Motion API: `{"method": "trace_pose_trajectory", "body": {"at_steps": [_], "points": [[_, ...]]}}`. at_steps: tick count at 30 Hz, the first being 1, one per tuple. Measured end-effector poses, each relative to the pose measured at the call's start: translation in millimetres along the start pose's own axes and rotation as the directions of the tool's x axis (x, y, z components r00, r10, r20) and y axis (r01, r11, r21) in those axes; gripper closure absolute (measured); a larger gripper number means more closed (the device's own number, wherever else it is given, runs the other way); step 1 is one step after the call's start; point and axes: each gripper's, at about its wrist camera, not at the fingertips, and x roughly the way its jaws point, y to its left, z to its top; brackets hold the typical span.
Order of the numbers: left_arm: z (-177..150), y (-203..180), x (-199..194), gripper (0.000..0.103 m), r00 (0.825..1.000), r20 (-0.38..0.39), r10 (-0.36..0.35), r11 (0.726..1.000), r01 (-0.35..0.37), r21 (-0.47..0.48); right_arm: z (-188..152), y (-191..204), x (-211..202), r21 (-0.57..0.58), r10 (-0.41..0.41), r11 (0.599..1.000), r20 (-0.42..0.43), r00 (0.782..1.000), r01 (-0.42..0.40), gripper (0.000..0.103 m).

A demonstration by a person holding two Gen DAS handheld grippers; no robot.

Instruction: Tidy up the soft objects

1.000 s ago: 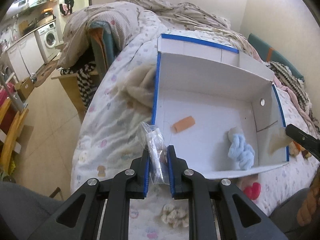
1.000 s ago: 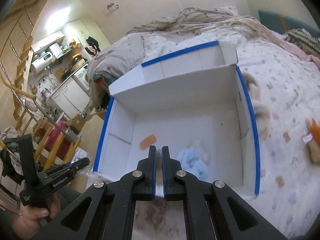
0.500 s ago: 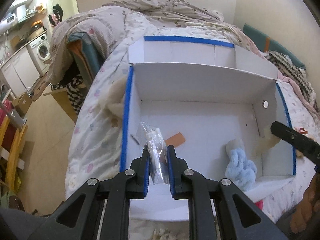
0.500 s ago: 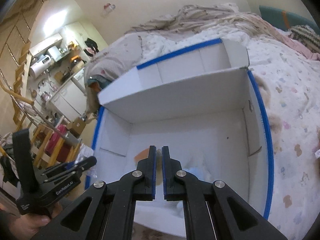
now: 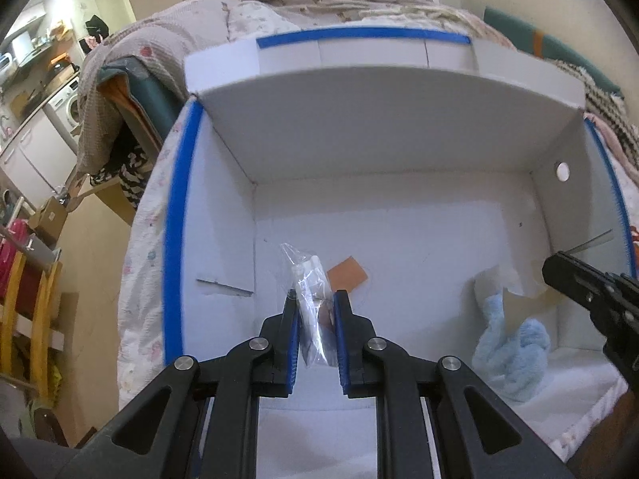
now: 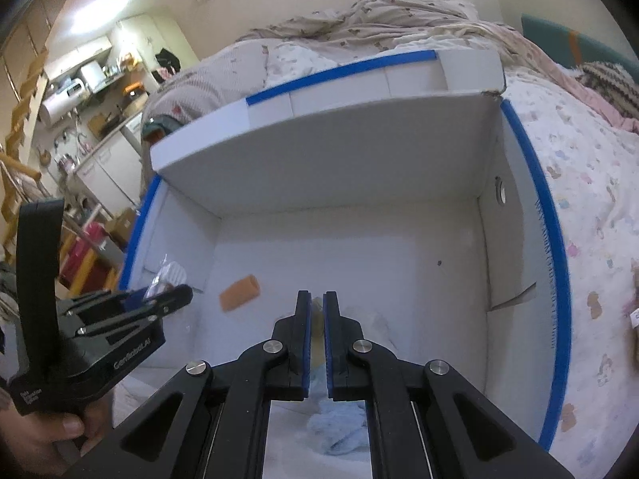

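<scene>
Bedding in a pale printed pattern [image 6: 591, 183] carries a big white cardboard box with blue tape along its rims [image 5: 175, 239], its flaps standing open, and both grippers hang over its inside. The left gripper [image 5: 315, 303] has its blue-padded jaws pinched narrowly on a small crinkled clear plastic bag with something white inside [image 5: 309, 279]; the bag sticks up past the fingertips, above the box floor near the left wall. In the right wrist view the same left gripper [image 6: 167, 297] comes in from the left edge, held by a hand [image 6: 52, 435] at the lower corner, the bag [image 6: 165, 279] showing at its tip. On the floor of the box, just beyond the bag, lies a small orange foam-like cylinder [image 5: 346, 273], apart from everything else. The right gripper [image 6: 316, 303] has its jaws almost together on a thin pale yellowish soft piece [image 6: 317, 323]; what that piece is I cannot make out. Below it, in the near right corner of the box, lies a fluffy light-blue cloth [image 5: 511, 351], bunched up on the floor against the wall. The right gripper's black tip [image 5: 559, 269] reaches in over the box's right side.
</scene>
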Motion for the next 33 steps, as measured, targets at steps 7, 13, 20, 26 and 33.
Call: {"method": "trace_pose_trajectory", "body": {"at_steps": [7,13,20,26,33], "points": [[0.7,-9.6,16.0,0.089,0.999,-0.032,0.017,1.000,-0.017,0.010,-6.7,0.1,12.8,-0.030,-0.041,0.999,-0.027,0.999,0.040,0.096],[-1.1,-5.9,19.2,0.089,0.999,-0.048,0.020,1.000,-0.020,-0.009,-8.2,-0.1,12.9,-0.030,-0.033,0.999,-0.026,0.999,0.032,0.096],[-1.7,-2.5,14.1,0.077,0.999,-0.039,0.024,1.000,-0.023,0.009,-6.1,2.3,1.9,-0.034,0.004,0.999,0.024,1.000,-0.003,0.087],[-1.3,4.8,3.1,0.045,0.999,0.004,0.038,0.999,-0.038,-0.005,-5.7,-1.1,0.3,0.008,0.009,1.000,0.037,0.999,-0.009,0.029],[1.2,6.1,-2.8,0.043,0.999,0.024,0.035,0.999,-0.035,0.006,-4.6,-9.6,-6.7,0.087,0.090,0.992,0.068,0.994,-0.096,0.007]]}}
